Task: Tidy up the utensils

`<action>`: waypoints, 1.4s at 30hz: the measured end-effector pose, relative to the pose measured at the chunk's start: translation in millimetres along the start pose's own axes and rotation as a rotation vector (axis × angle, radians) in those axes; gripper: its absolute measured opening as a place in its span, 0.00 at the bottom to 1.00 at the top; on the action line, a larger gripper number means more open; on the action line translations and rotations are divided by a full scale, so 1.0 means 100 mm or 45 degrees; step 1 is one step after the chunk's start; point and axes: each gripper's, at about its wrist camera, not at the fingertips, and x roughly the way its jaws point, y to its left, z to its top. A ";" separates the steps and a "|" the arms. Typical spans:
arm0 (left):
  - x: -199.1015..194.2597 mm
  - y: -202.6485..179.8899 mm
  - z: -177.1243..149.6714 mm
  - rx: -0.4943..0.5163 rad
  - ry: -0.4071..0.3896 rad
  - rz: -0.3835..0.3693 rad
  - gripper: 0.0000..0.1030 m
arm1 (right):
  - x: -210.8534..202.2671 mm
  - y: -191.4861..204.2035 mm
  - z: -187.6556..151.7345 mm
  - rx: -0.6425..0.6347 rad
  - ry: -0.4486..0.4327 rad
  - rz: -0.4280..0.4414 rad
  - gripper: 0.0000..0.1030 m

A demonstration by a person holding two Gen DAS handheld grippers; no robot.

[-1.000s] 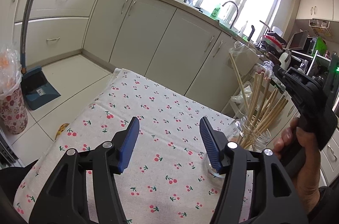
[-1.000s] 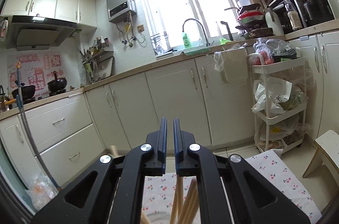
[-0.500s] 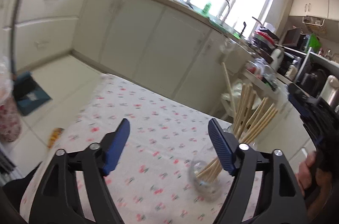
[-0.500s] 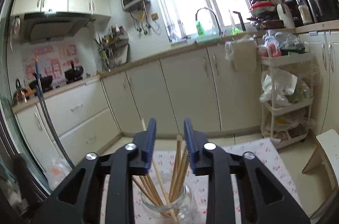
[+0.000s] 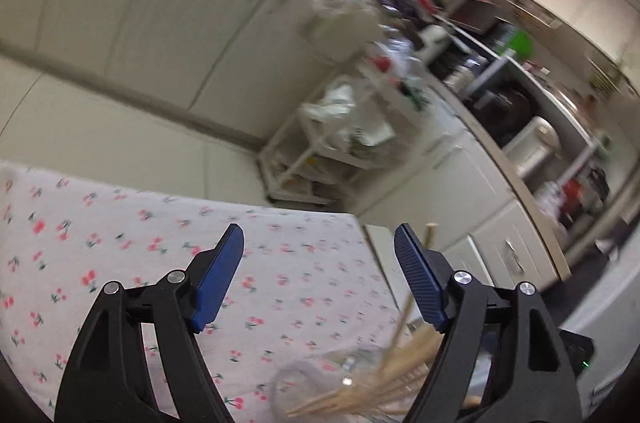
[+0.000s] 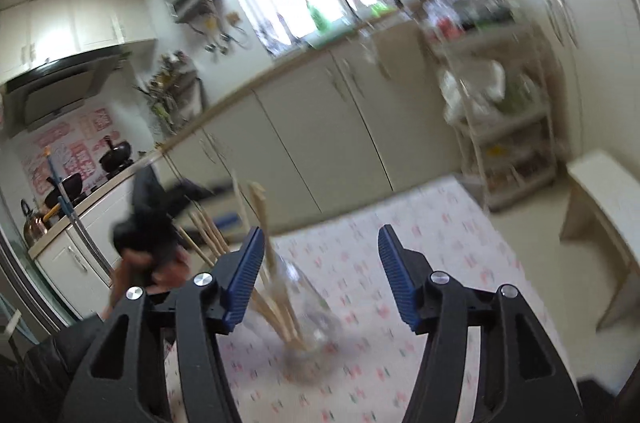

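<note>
A clear glass jar (image 6: pixel 316 307) holding several wooden chopsticks (image 6: pixel 260 207) stands on the cherry-print tablecloth (image 6: pixel 420 223). My right gripper (image 6: pixel 320 235) hangs just above and in front of it. Its jaws are opening, and the chopsticks rise beside the left finger with nothing pressed between the pads. A blurred hand (image 6: pixel 136 263) with the other gripper's black body shows left of the jar. In the left wrist view, my left gripper (image 5: pixel 318 235) is open and empty over the tablecloth (image 5: pixel 120 223). The jar (image 5: pixel 304 383) and chopsticks (image 5: pixel 384 379) lie low at the frame's bottom, by the right finger.
The table's right edge (image 5: pixel 368 235) drops to the floor. Behind it stands a white shelf cart (image 5: pixel 332 151) stuffed with bags, against cream cabinets (image 5: pixel 160 23). A white stool (image 6: pixel 600 191) stands right of the table. A counter with appliances (image 5: pixel 532 143) runs along the right.
My right gripper went from shut to open and dipped toward the jar. The left gripper swung right, so the jar slid to the bottom of its view, and its jaws widened.
</note>
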 end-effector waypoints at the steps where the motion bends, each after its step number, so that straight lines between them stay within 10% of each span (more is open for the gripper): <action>1: -0.05 -0.09 -0.01 0.042 0.002 -0.036 0.71 | -0.01 -0.04 -0.03 0.017 0.019 -0.005 0.56; 9: -0.57 -0.55 -0.24 0.131 0.002 -0.042 0.75 | -0.22 -0.09 -0.27 0.069 0.113 0.006 0.62; 22: -1.85 -1.54 -1.71 0.214 -0.101 0.879 0.92 | -0.92 0.51 -0.54 -0.059 0.284 -0.166 0.72; 32: -2.44 -2.63 -2.45 0.367 -0.172 1.106 0.92 | -1.99 1.16 -0.60 -0.238 0.269 -0.232 0.88; 42: -3.05 -3.22 -2.87 0.274 -0.242 1.057 0.93 | -2.76 1.45 -0.83 -0.237 0.267 -0.226 0.92</action>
